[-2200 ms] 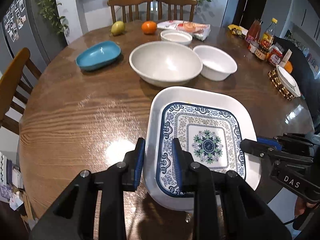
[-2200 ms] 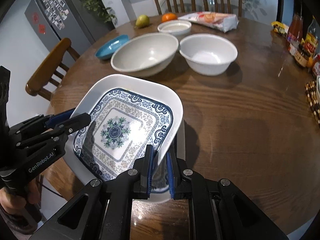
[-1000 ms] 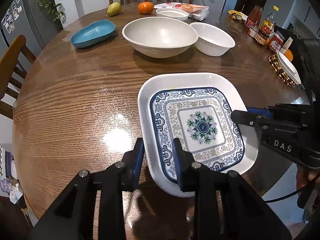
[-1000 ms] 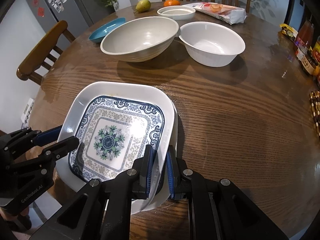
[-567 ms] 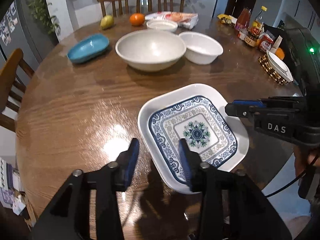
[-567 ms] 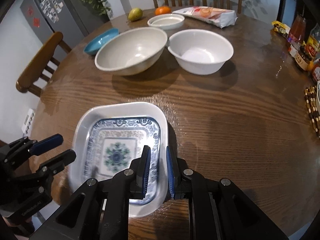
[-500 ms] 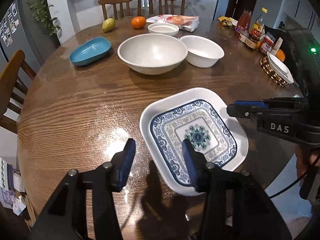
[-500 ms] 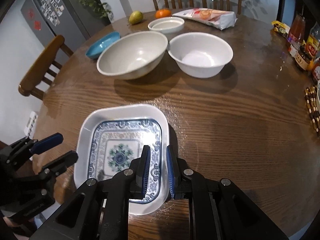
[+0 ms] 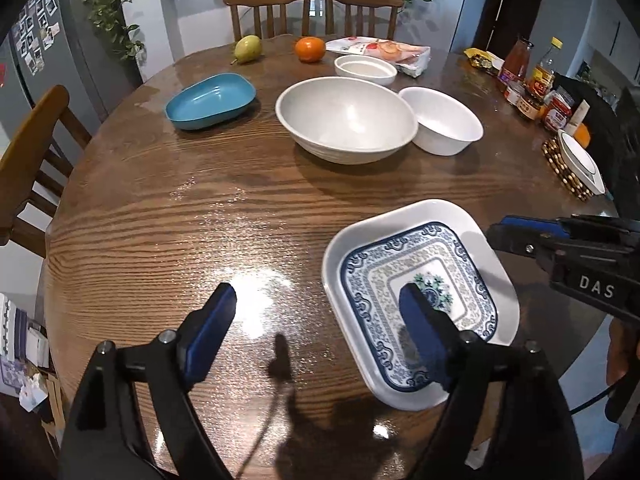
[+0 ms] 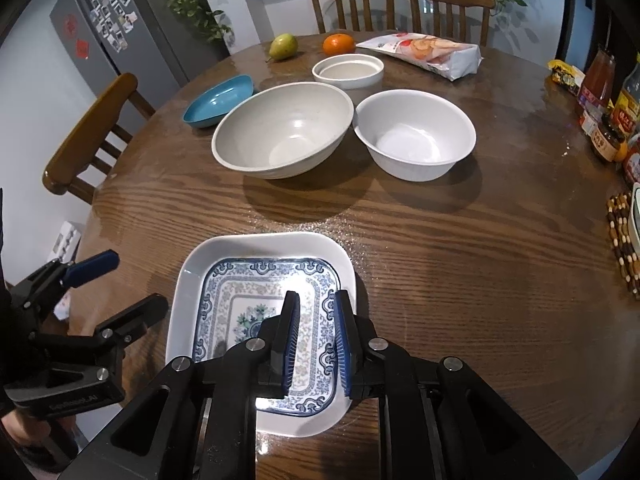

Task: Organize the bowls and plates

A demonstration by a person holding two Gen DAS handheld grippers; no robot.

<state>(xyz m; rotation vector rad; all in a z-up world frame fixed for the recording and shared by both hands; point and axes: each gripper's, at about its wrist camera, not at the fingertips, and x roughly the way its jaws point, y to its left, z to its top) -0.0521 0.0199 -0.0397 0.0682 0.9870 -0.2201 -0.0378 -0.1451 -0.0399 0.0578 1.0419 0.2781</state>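
Plates are stacked near the front edge of the table [image 9: 168, 216]: a blue patterned plate [image 10: 256, 300] lies inside a white plate [image 10: 192, 280]. Both tongs hang above them. The left tongs [image 9: 316, 304] are opening wide, with nothing pressed between the pads, one pad over the bare wood and one over the patterned plate. The right tongs [image 10: 314, 328] are opening slightly, above the stack's right side, holding nothing. Farther back stand a big grey bowl [image 10: 280, 132], a white bowl [image 10: 416, 140], a small white dish [image 10: 347, 71] and a blue dish [image 9: 212, 100], all empty.
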